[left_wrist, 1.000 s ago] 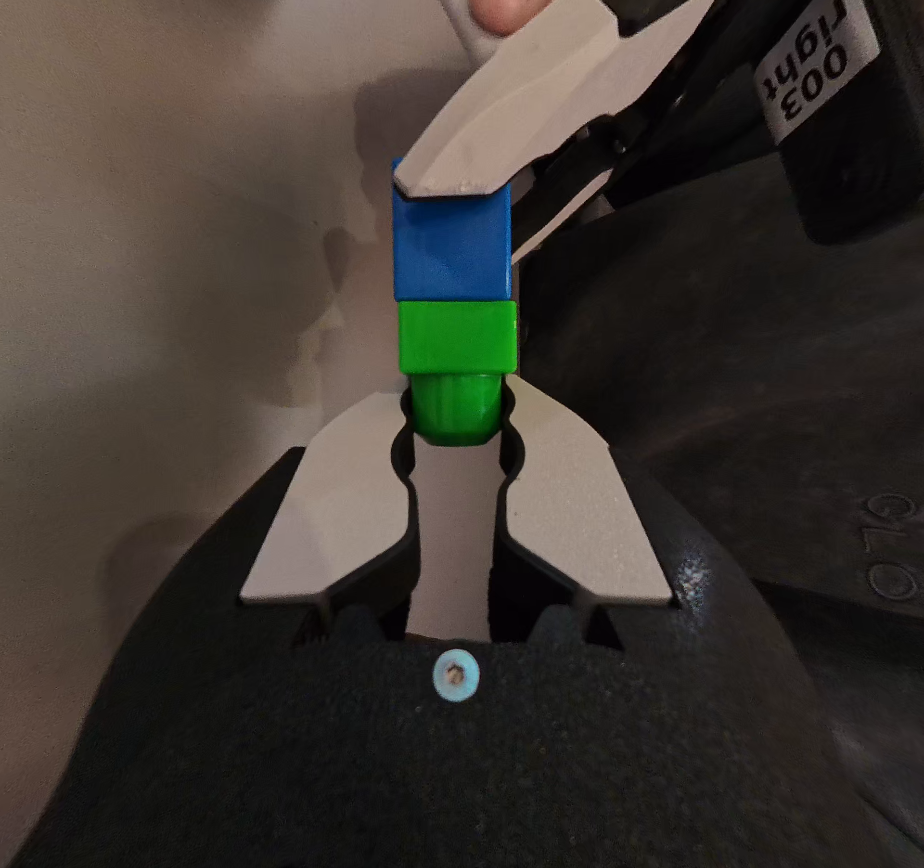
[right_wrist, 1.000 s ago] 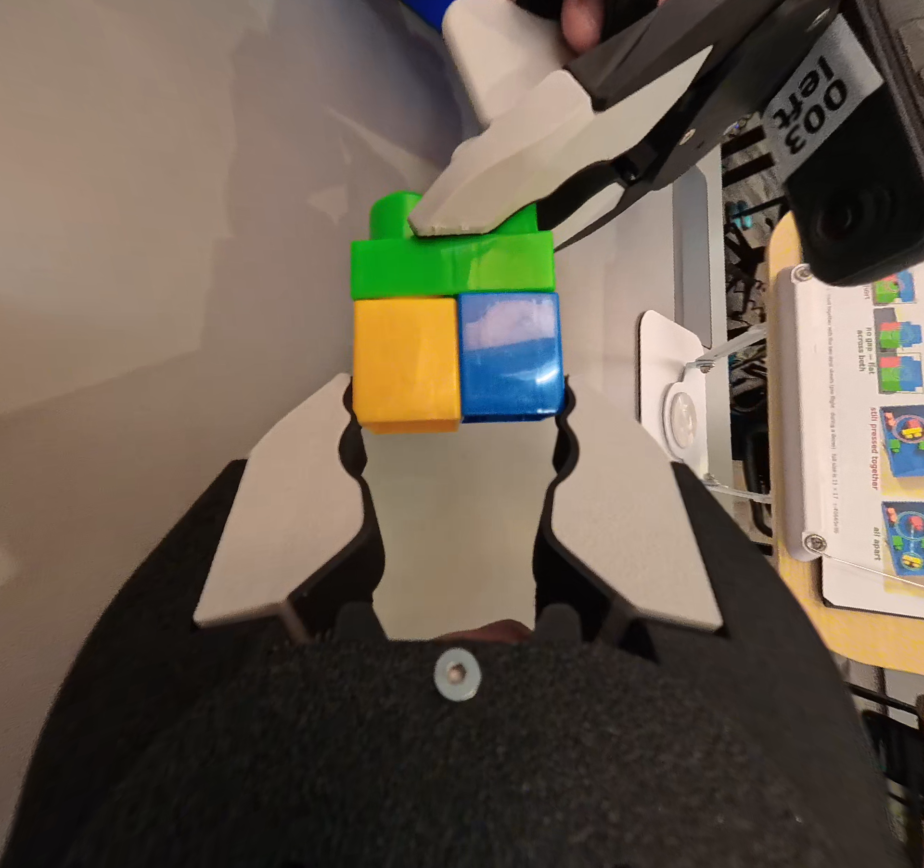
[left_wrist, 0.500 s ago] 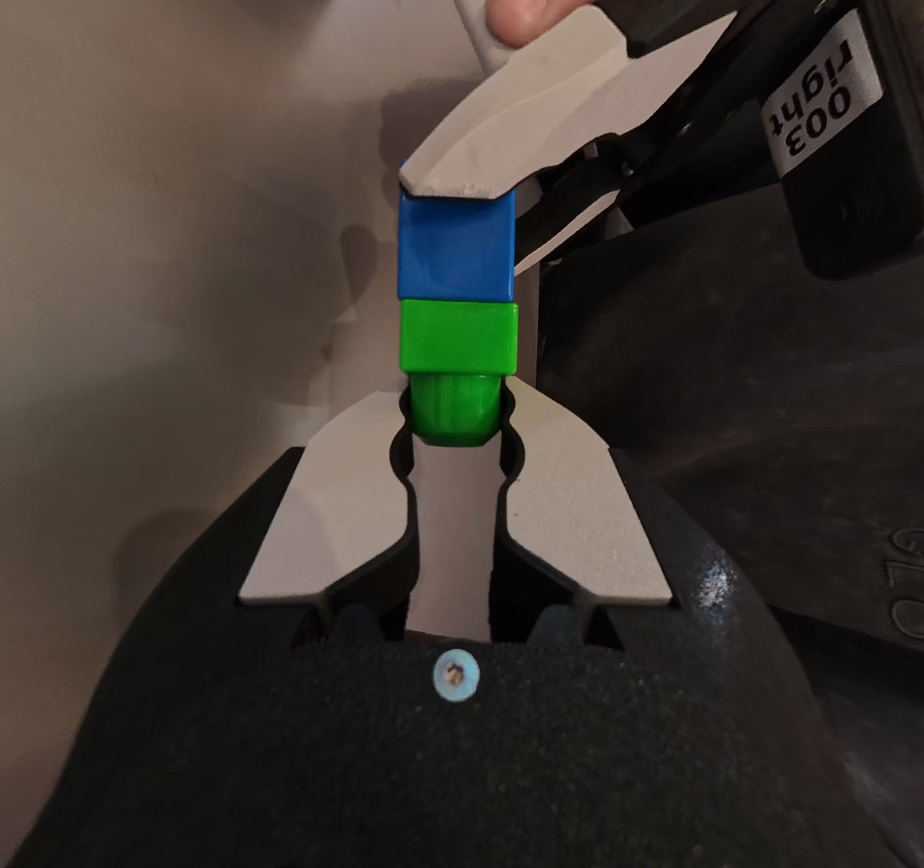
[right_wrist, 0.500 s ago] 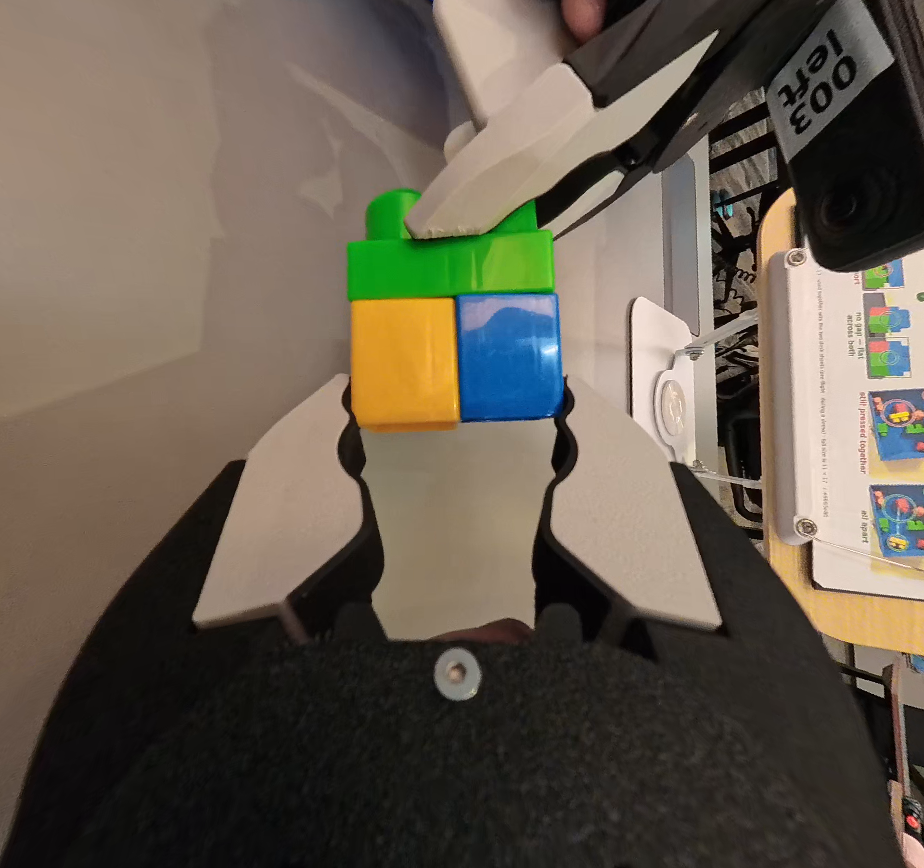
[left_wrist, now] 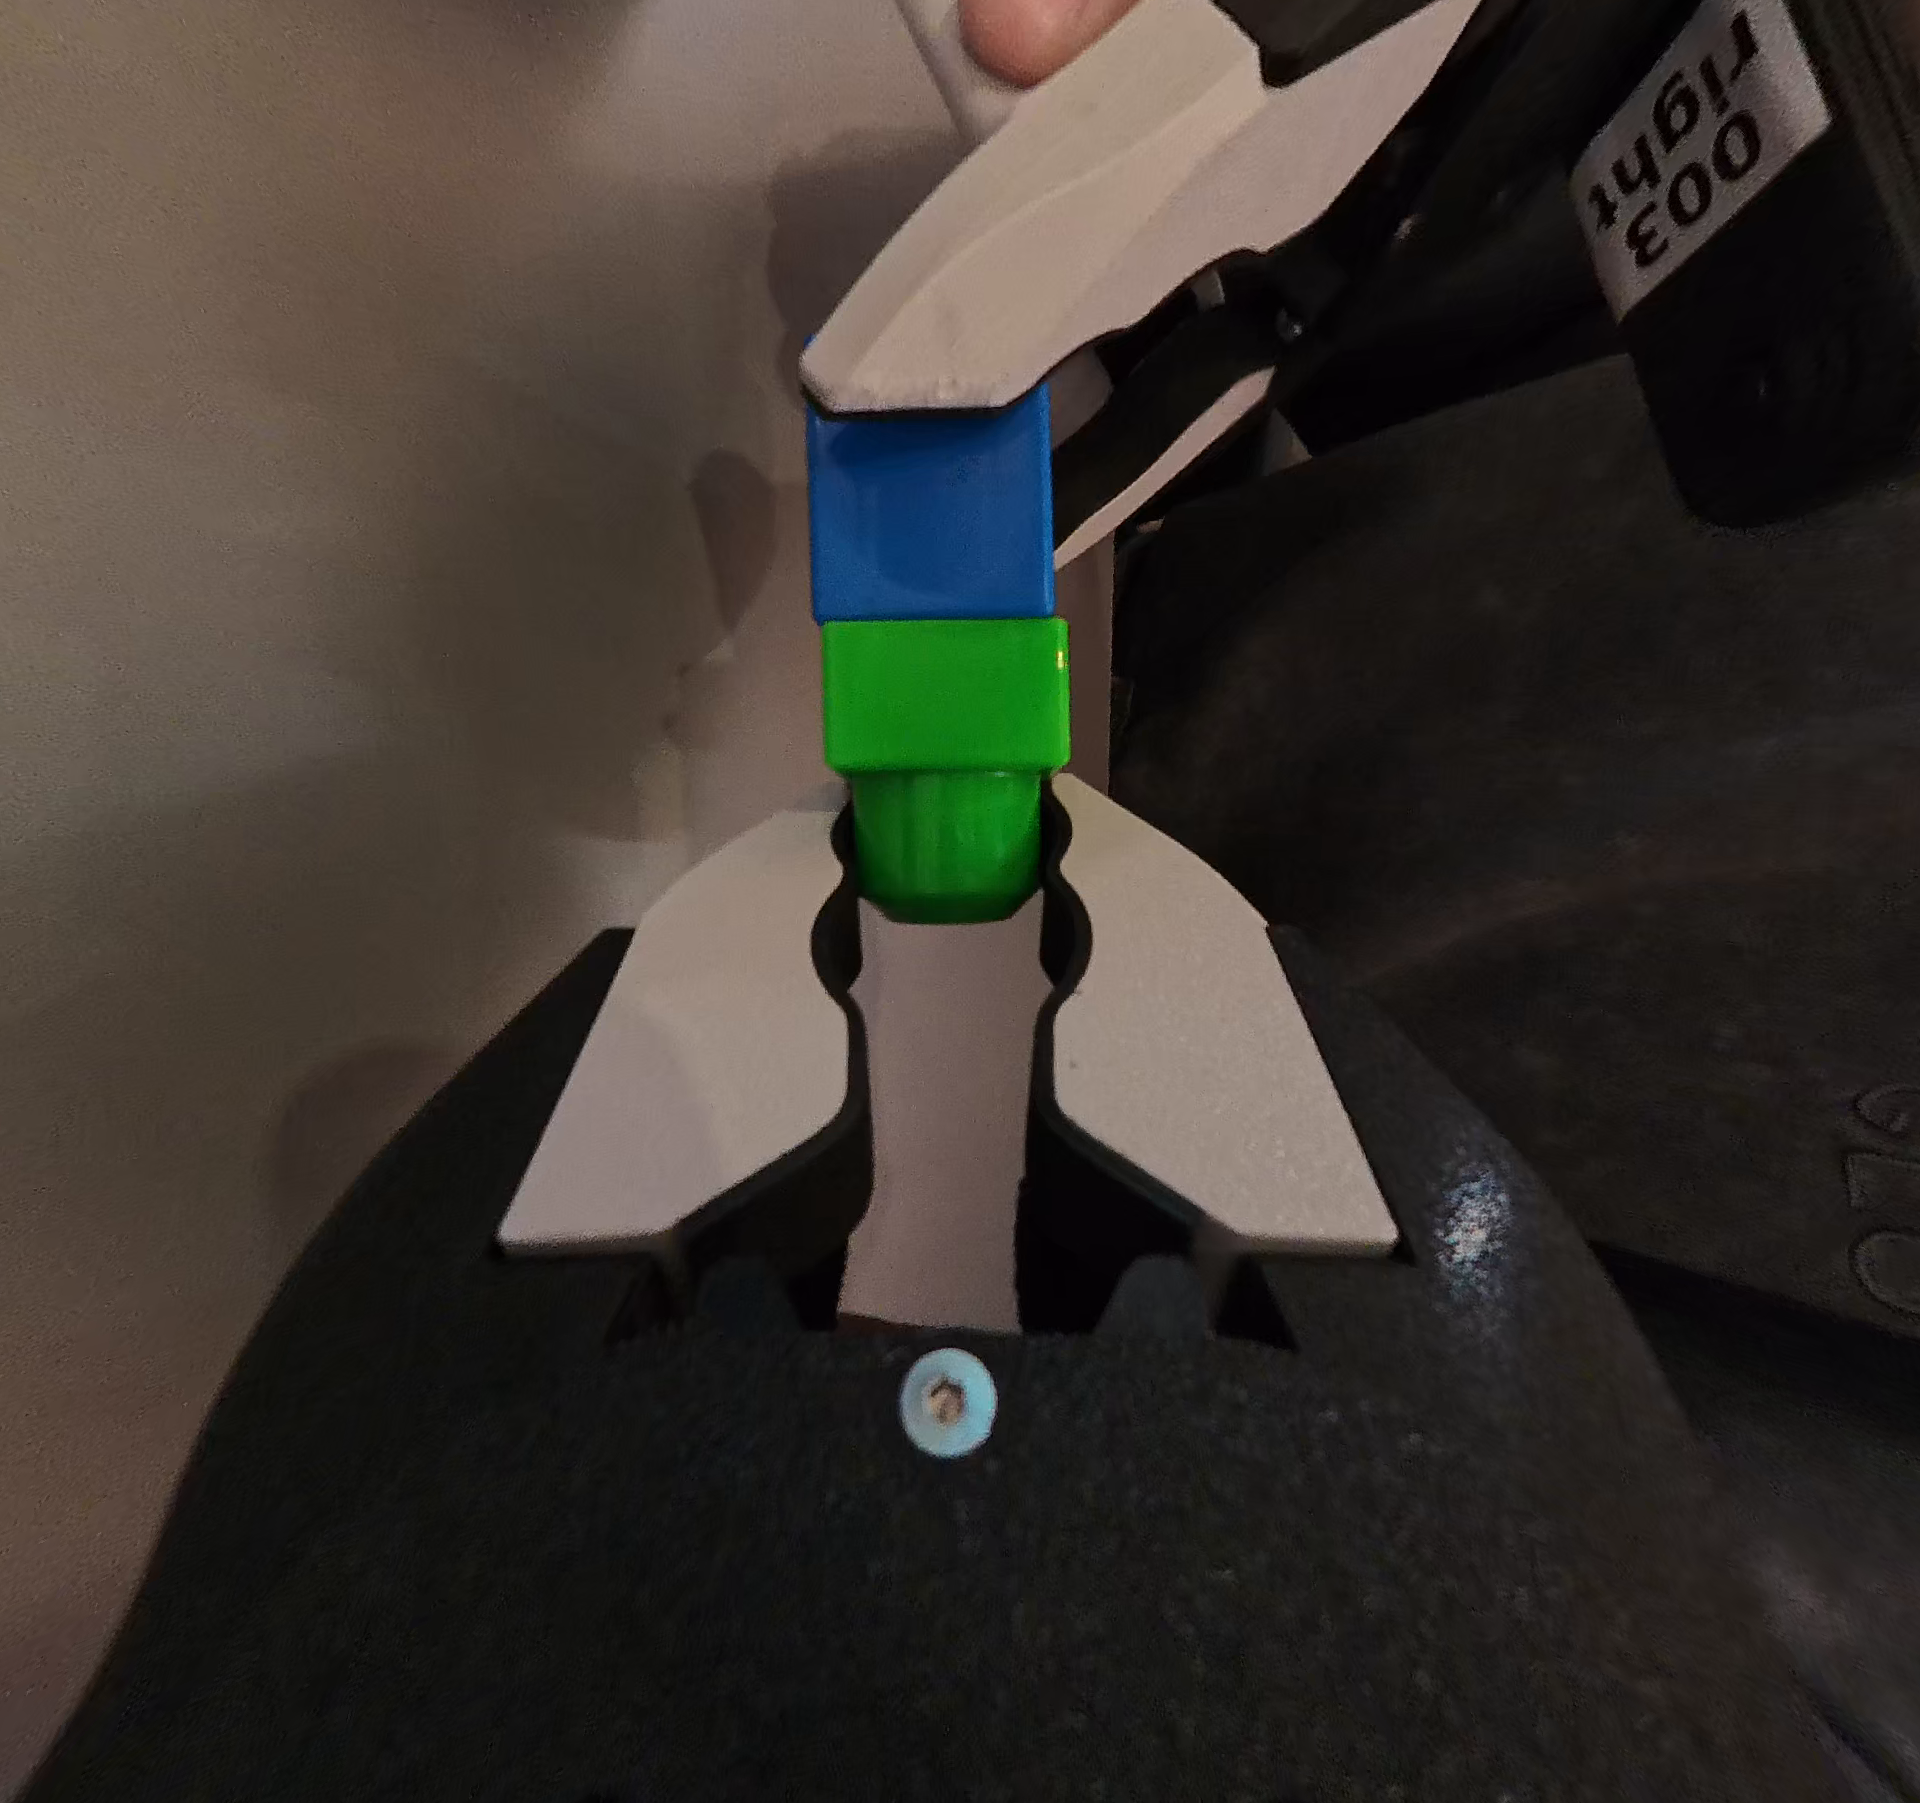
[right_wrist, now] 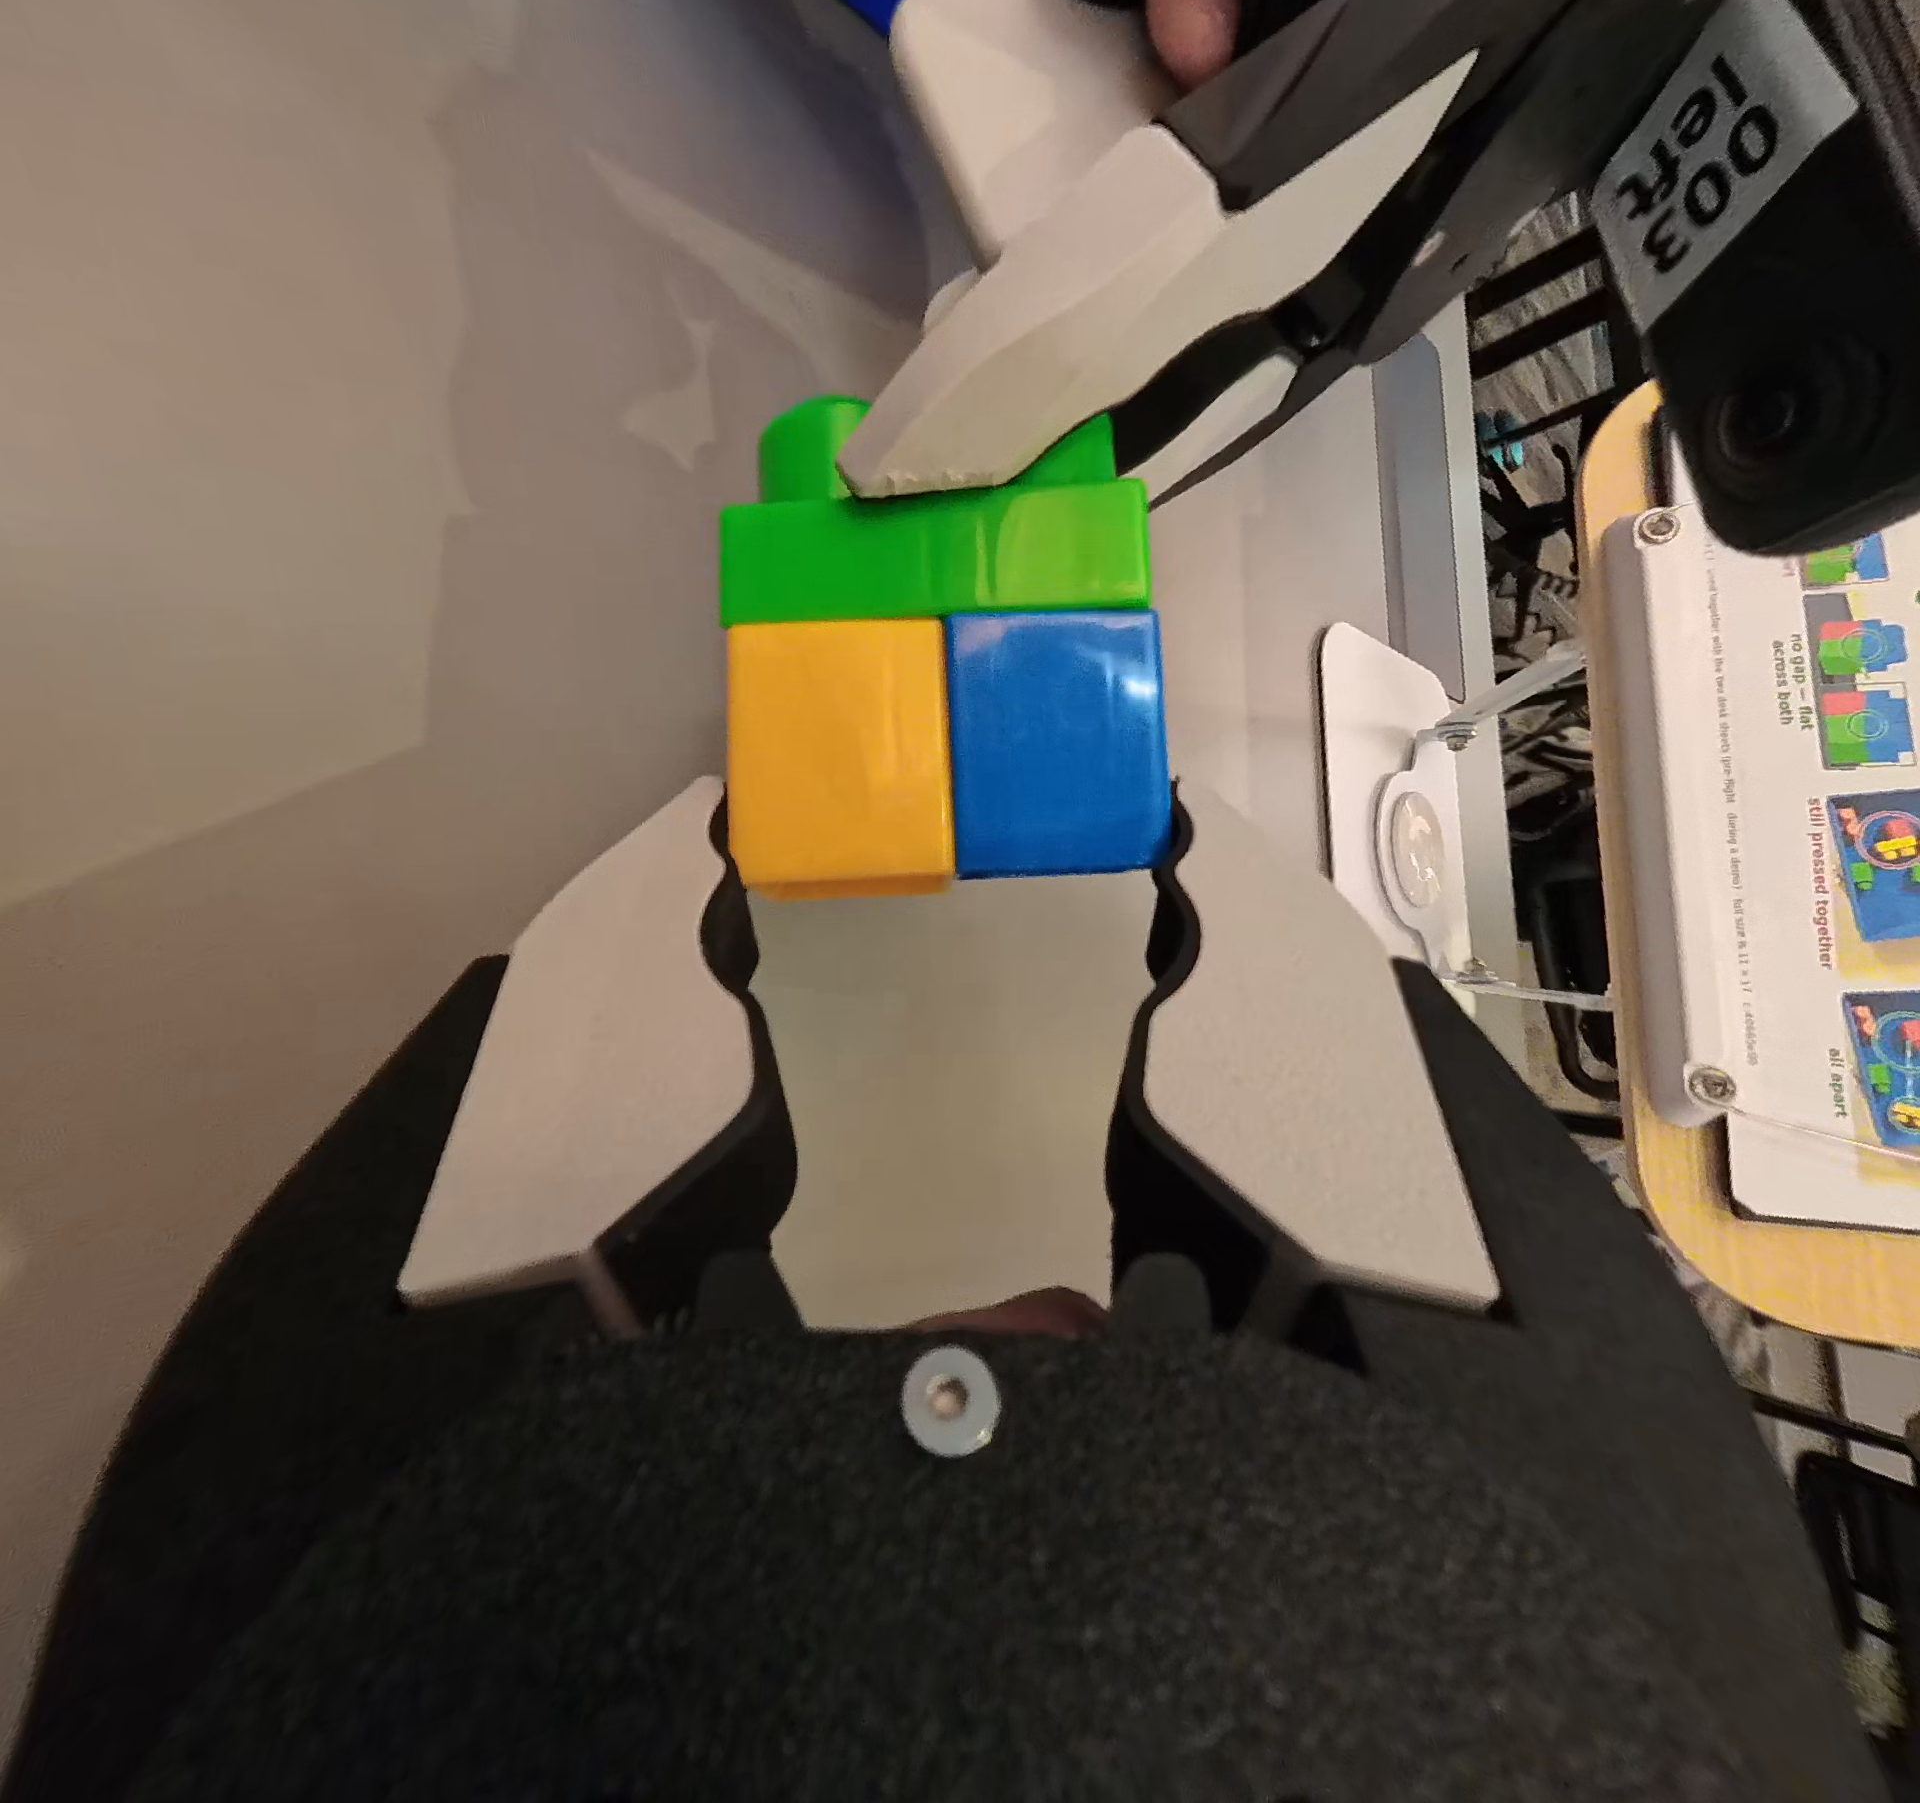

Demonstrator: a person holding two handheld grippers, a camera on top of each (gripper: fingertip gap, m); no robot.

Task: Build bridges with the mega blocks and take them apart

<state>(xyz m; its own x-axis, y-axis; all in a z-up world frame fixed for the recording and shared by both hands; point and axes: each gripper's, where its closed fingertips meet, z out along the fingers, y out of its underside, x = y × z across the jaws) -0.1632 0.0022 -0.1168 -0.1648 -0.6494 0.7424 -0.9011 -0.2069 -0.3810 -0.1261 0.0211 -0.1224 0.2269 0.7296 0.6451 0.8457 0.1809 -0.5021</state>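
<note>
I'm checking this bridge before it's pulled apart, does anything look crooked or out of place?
Nothing stands out. The green block sits flush across the yellow block and blue block, which touch side by side. The left gripper grips a green stud; the right gripper clamps the two lower blocks.

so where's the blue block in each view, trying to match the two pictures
Left wrist view: the blue block sits centre, just above the green block, under the right gripper.
Right wrist view: the blue block is centre-right, beside the yellow block, below the green block.
Shared landmark: the green block, whose stud the left gripper grips.
</note>
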